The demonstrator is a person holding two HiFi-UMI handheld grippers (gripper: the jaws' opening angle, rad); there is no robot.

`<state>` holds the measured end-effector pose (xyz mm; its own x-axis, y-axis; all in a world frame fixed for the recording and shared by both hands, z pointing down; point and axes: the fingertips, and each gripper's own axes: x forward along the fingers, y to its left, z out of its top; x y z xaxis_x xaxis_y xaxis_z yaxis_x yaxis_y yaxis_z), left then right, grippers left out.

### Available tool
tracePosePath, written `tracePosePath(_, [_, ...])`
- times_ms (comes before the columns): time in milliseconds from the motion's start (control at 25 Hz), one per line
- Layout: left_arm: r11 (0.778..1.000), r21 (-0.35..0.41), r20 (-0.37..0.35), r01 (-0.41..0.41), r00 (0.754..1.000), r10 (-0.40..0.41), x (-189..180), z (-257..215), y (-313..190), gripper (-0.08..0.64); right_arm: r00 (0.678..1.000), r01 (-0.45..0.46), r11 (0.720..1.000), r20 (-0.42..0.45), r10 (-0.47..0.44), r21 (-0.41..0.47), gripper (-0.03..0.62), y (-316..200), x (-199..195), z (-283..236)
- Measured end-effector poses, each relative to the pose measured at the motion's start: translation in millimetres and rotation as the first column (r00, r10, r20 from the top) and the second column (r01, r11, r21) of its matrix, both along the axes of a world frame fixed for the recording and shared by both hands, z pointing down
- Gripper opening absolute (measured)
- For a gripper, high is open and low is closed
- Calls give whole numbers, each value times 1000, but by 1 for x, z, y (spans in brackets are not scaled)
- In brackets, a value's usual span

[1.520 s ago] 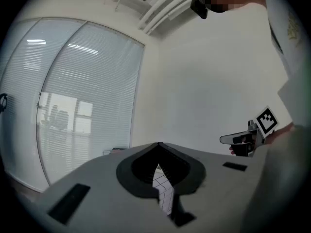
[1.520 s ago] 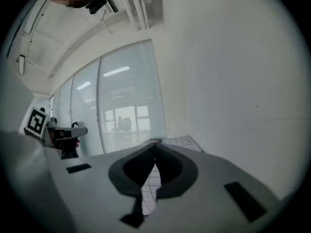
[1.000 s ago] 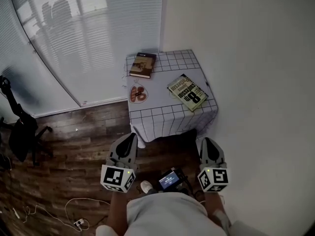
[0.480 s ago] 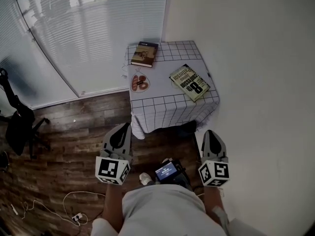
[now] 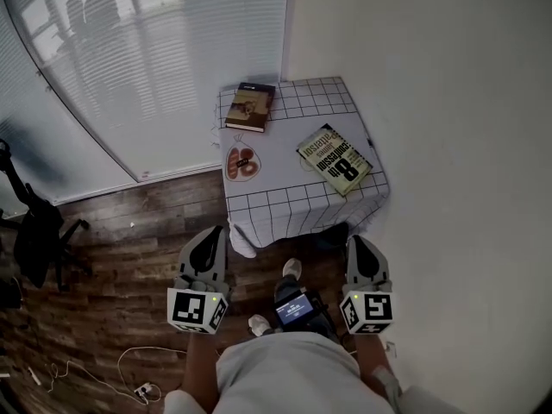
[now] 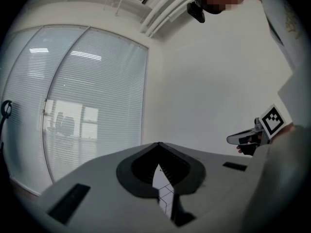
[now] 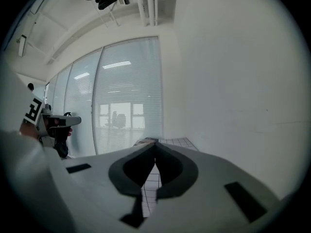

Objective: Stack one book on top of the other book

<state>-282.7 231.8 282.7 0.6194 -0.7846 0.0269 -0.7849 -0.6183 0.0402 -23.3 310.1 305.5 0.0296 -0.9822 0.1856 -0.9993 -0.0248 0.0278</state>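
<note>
Step, by the look of it: approach, neither book lifted. Your left gripper [image 5: 212, 233] and right gripper [image 5: 361, 241]: jaws together, empty, short of the table [image 5: 285, 207]. Brown book [image 5: 251, 108]: far-left corner. Yellow-green book [image 5: 335, 158]: right edge. Next, likely: open, reach one.

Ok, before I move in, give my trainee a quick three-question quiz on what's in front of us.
1. True or false: the brown book lies on top of the yellow-green book.
2. Which thing lies on the table near its left edge, in front of the brown book? A) a small round disc B) a mug C) a pair of scissors
3. Fill in: the jaws of the left gripper and the right gripper are both ____.

Key
1. False: the two books lie apart on the checked cloth.
2. A, the small round disc.
3. Shut, with nothing between them; both grippers hang over the floor, short of the table.
</note>
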Motion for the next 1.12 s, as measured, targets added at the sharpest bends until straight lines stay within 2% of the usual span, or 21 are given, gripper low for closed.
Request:
tracePosePath(360, [1000,1,22,1,1000,-1,39,10,-98,8,1000,-13,998,-23,11,-55,8,-98,50,12])
tracePosePath(600, [999,-32,35,16,999,-15,60,14,-154,8,1000,-18,996,-5,18,-87,8,-153,76,23])
tracePosePath(880, [999,-43,53,20,998,-17,83,13,-204,8,1000,-14,990,19,16,-137,8,-195,99,35])
tracePosePath(1120, [996,-86,74,23,997,-17,110,28,-236,8,998,-19,981,47,29,-194,9,-214,124,53])
